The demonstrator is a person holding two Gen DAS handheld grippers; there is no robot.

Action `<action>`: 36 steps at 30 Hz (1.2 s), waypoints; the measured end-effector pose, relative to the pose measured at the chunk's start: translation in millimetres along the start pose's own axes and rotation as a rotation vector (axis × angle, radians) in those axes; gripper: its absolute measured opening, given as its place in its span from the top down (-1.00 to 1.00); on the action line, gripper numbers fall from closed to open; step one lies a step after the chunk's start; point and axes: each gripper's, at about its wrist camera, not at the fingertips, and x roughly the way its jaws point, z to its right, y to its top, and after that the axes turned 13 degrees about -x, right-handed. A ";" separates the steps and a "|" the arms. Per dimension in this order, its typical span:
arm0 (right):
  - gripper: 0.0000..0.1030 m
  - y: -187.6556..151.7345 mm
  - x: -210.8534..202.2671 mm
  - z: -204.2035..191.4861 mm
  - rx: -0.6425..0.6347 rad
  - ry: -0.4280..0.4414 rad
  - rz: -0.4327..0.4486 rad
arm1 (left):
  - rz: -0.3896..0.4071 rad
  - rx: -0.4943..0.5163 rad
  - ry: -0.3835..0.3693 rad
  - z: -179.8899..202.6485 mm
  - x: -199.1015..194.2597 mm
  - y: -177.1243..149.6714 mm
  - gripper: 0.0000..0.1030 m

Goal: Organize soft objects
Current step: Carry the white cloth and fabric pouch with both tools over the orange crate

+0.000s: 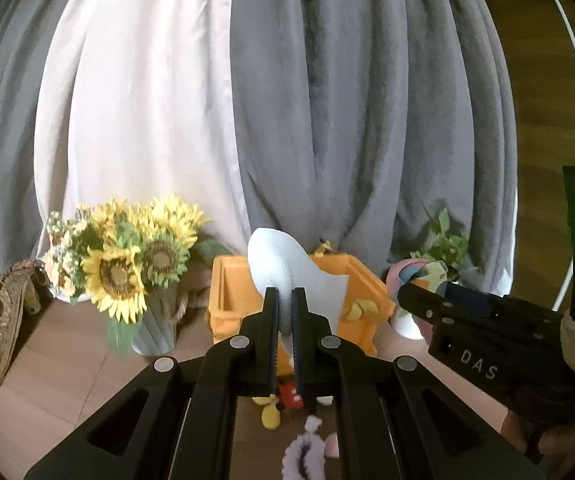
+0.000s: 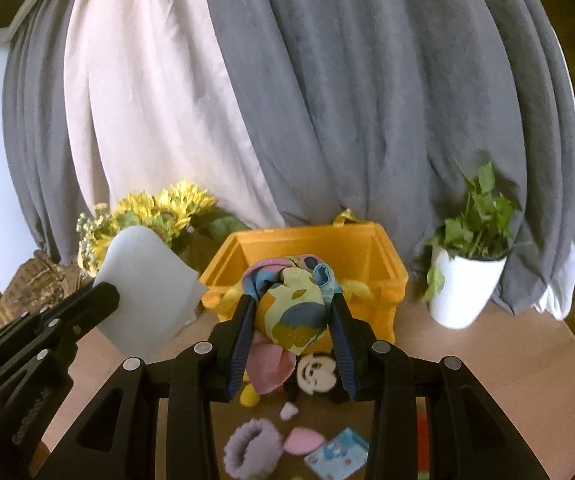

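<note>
My left gripper (image 1: 286, 294) is shut on a pale blue-white cloth (image 1: 287, 268) and holds it up in front of the orange bin (image 1: 223, 284). The cloth also shows in the right wrist view (image 2: 147, 292), left of the orange bin (image 2: 311, 236). My right gripper (image 2: 292, 304) is shut on a bunched colourful patterned cloth (image 2: 291, 308), held in front of the bin. Below lie a Mickey plush (image 2: 315, 372), a purple fluffy scrunchie (image 2: 251, 448), a pink pad (image 2: 303, 440) and a blue patterned square (image 2: 337, 456).
A sunflower bouquet in a grey vase (image 1: 127, 272) stands left of the bin. A white pot with a green plant (image 2: 463, 280) stands at the right. Grey and white curtains hang behind. A woven basket (image 2: 35, 284) sits far left.
</note>
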 end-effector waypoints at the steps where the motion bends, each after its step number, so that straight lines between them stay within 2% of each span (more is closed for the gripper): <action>1: 0.25 2.5 2.0 4.3 0.001 0.001 0.005 | 0.013 0.002 0.007 1.6 2.2 1.7 0.85; 11: 0.25 27.4 29.3 25.7 0.010 0.019 0.037 | 0.074 0.015 0.025 9.6 33.1 21.9 0.85; 18: 0.25 45.7 58.1 34.0 0.029 0.019 0.038 | 0.067 0.011 0.031 9.3 63.0 34.6 0.85; 28: 0.25 59.5 97.9 48.0 0.026 0.002 -0.004 | -0.004 0.021 0.032 10.2 120.4 38.0 0.85; 36: 0.25 64.5 143.3 58.2 0.022 -0.003 -0.081 | -0.107 0.025 0.034 4.0 176.1 35.4 0.85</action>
